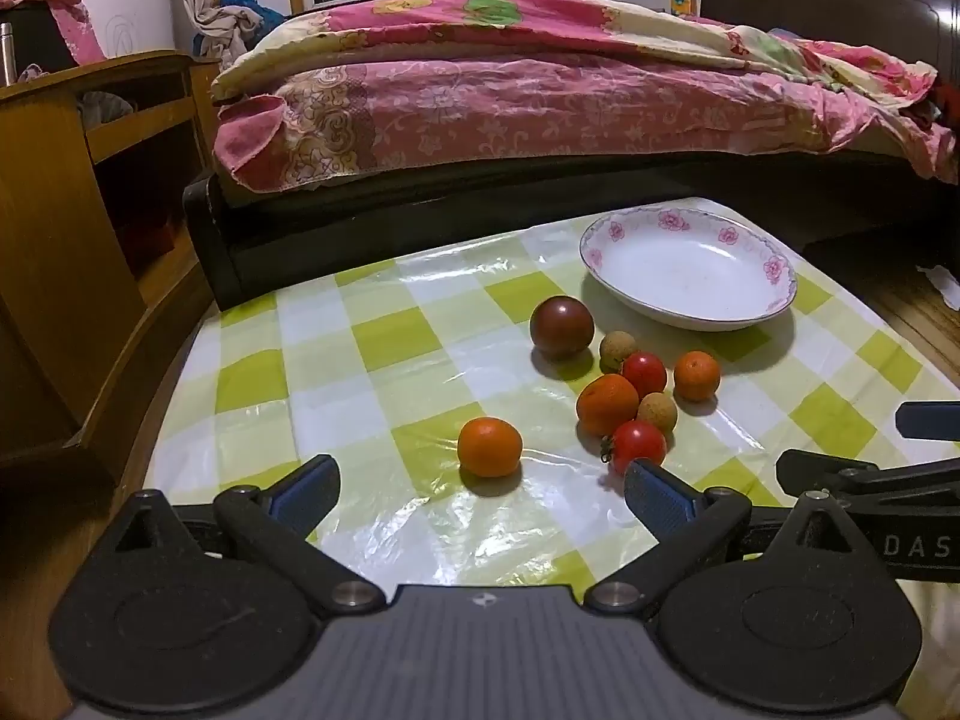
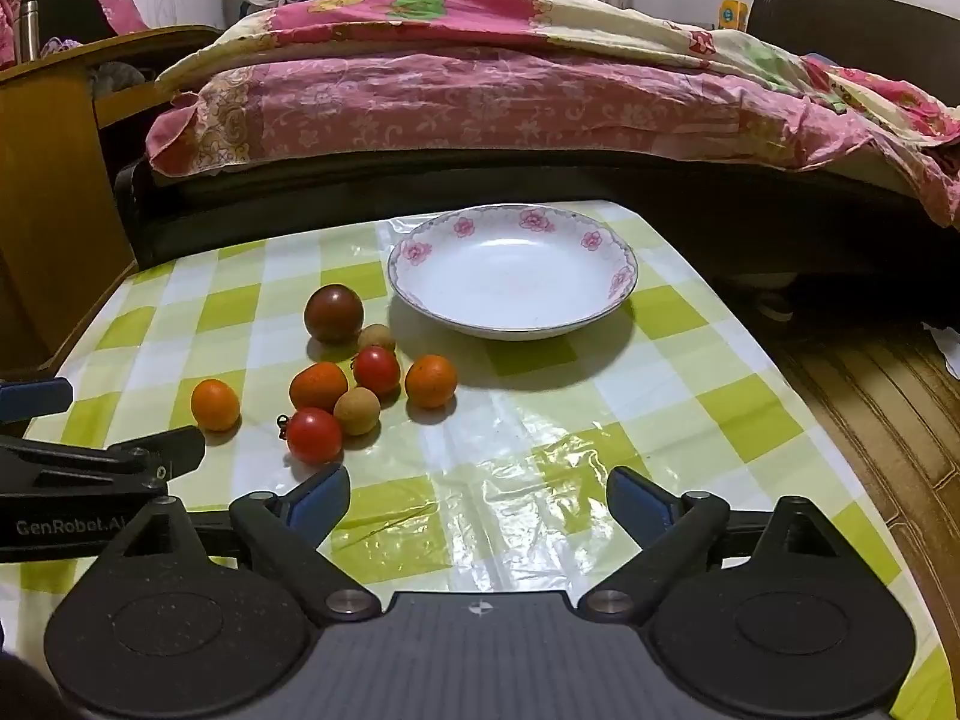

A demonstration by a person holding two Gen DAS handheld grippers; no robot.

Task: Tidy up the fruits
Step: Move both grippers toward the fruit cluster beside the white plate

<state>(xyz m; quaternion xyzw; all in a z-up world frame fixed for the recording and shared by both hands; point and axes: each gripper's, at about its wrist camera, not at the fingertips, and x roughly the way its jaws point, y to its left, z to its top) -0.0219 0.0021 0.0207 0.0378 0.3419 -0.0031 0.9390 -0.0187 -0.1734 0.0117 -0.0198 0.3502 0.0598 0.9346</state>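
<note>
Several fruits lie on a green-checked tablecloth [image 1: 384, 336]: a dark plum [image 1: 561, 326], three oranges [image 1: 489, 446], two red tomatoes [image 1: 638, 445] and two tan longans [image 1: 657, 411]. A white floral plate [image 1: 687, 267] stands empty behind them. My left gripper [image 1: 480, 492] is open and empty, just in front of the nearest orange. In the right wrist view the fruits [image 2: 314, 435] lie left of centre and the plate [image 2: 512, 269] is ahead. My right gripper [image 2: 478, 498] is open and empty over bare cloth, right of the fruits.
A bed with a pink quilt [image 1: 540, 90] runs behind the table. A wooden cabinet [image 1: 90, 192] stands at the left. Wooden floor [image 2: 870, 396] shows right of the table edge. Each gripper shows at the other view's side edge.
</note>
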